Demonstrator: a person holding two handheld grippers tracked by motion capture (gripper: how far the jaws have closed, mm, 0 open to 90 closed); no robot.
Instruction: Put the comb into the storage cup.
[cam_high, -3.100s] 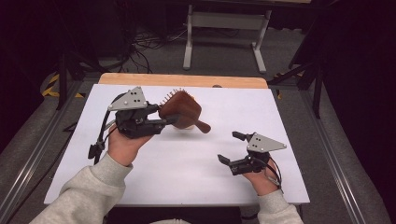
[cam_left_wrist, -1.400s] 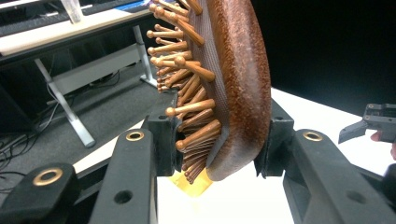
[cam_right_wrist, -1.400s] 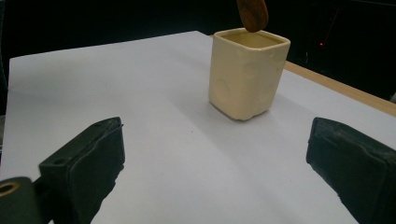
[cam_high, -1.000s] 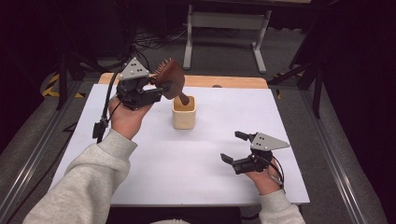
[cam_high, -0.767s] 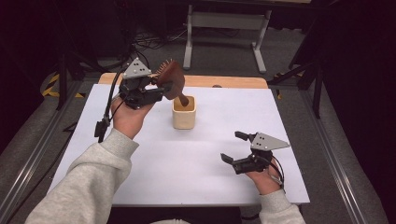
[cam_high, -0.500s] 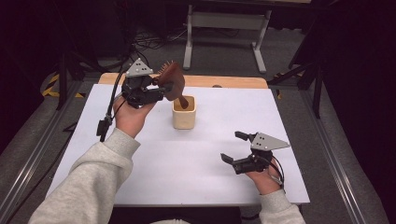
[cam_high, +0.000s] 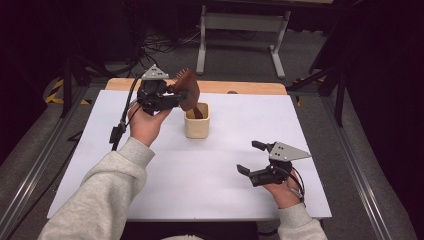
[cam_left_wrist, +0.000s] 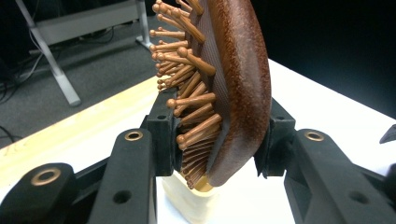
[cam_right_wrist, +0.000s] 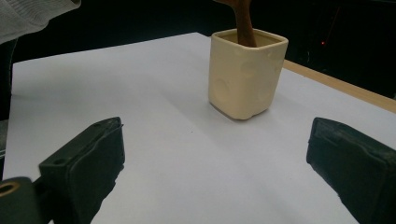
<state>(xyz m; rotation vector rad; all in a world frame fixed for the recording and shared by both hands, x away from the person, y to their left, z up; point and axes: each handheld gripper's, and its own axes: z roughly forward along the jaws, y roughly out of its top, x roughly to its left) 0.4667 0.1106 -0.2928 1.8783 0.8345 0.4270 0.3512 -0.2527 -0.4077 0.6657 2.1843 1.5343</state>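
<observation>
While the left gripper (cam_high: 172, 96) is clamping the head of a brown wooden hairbrush (cam_high: 189, 90) at about eleven o'clock on the white table (cam_high: 200, 180), the brush's handle is dipping into a cream square cup (cam_high: 197, 120) just right of it, seen from the high view. The right gripper (cam_high: 251, 159) is idling at four o'clock, well apart from the cup, jaws spread wide and carrying nothing. A pale wooden strip is edging the table's far side, and a metal stand is sitting on the floor beyond at twelve o'clock; nothing is blocking the path down.

In the left gripper view, the jaws are pressing both faces of the hairbrush (cam_left_wrist: 233, 88), bristle side at nine o'clock and smooth back at three, with the cup (cam_left_wrist: 187, 203) directly below. How deep the handle is sitting is hard to tell from here. Doing this step well is likely meaning keeping the brush upright, lowering it straight so the handle is not levering the light cup over, and letting go only once it is resting.

In the right gripper view, the cup (cam_right_wrist: 245, 74) is standing at one o'clock, the brown handle (cam_right_wrist: 243, 23) rising from its mouth, between open jaws.
</observation>
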